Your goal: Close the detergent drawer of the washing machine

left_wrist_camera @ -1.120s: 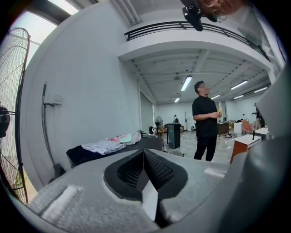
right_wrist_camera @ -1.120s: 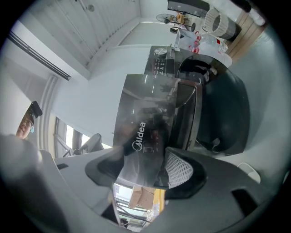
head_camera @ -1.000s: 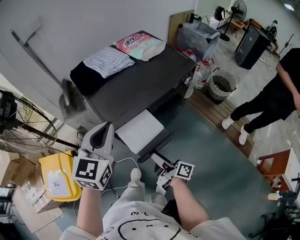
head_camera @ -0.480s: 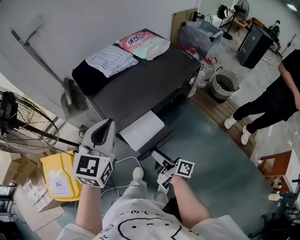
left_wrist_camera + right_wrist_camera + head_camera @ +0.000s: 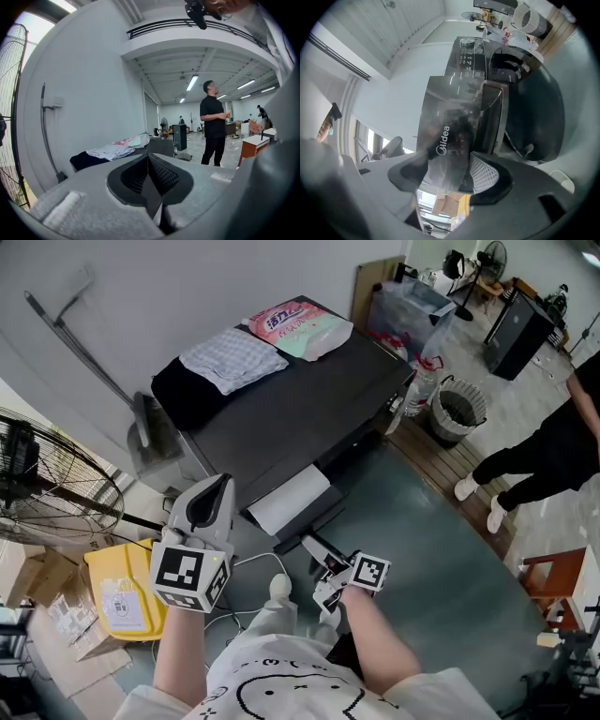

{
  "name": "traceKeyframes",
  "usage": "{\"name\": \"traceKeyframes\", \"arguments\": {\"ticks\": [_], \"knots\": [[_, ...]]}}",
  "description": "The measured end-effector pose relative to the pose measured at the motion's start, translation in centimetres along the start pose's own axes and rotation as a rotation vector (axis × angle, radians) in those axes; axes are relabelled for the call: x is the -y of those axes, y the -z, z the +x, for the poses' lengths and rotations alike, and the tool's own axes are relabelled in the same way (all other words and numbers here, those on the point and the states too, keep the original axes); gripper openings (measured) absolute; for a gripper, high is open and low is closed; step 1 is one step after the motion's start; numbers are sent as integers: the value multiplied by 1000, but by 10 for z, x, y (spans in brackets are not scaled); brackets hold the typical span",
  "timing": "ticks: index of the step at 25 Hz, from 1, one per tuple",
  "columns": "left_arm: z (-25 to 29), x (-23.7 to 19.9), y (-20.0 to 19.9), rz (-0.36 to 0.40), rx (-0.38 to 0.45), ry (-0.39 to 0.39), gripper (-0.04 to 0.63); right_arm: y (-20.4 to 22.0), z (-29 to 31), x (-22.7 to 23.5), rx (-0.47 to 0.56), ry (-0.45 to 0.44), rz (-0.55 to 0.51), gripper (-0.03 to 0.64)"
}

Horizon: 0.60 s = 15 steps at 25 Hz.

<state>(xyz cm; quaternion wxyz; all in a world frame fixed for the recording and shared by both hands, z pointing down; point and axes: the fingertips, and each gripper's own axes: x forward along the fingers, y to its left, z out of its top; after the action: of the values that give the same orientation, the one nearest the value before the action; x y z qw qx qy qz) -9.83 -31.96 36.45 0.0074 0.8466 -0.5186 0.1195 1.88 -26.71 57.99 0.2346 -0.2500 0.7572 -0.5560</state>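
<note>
The dark washing machine [image 5: 300, 404] stands by the wall, and its detergent drawer [image 5: 291, 500] sticks out of the front, its pale inside showing. My right gripper [image 5: 317, 554] is at the drawer's outer end. In the right gripper view, the glossy grey drawer front [image 5: 450, 122] with a logo fills the gap of the right gripper [image 5: 445, 185], which is shut on it. My left gripper [image 5: 211, 501] is held up to the left of the drawer, apart from the machine. It is shut and holds nothing, and the left gripper view shows the left gripper [image 5: 149, 185] with its jaws meeting.
A folded cloth [image 5: 232, 359] and a pink bag [image 5: 300, 326] lie on the machine's top. A yellow container [image 5: 122, 601] and a fan [image 5: 47, 479] are at the left. A white cable [image 5: 248, 563] lies on the floor. A waste basket [image 5: 457, 409] and a person in black [image 5: 553, 446] are at the right.
The drawer has slid further into the machine, so less of its pale inside shows. My right gripper has followed it inward. The left gripper has barely moved.
</note>
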Motion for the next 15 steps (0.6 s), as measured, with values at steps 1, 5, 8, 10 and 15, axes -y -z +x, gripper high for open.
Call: {"name": "traceKeyframes", "arguments": {"ticks": [1, 5, 8, 10, 15], "knots": [[1, -2, 0, 0, -1, -1, 18, 0, 3, 0, -1, -2, 0, 265], [3, -9, 2, -2, -6, -7, 18, -1, 13, 1, -11, 5, 4, 265], [5, -14, 2, -10, -4, -16, 18, -3, 20, 0, -18, -2, -3, 265], [7, -16, 3, -13, -4, -18, 18, -4, 24, 1, -23, 2, -2, 265], [10, -22, 6, -9, -12, -9, 18, -5, 34, 4, -19, 16, -2, 265]]}}
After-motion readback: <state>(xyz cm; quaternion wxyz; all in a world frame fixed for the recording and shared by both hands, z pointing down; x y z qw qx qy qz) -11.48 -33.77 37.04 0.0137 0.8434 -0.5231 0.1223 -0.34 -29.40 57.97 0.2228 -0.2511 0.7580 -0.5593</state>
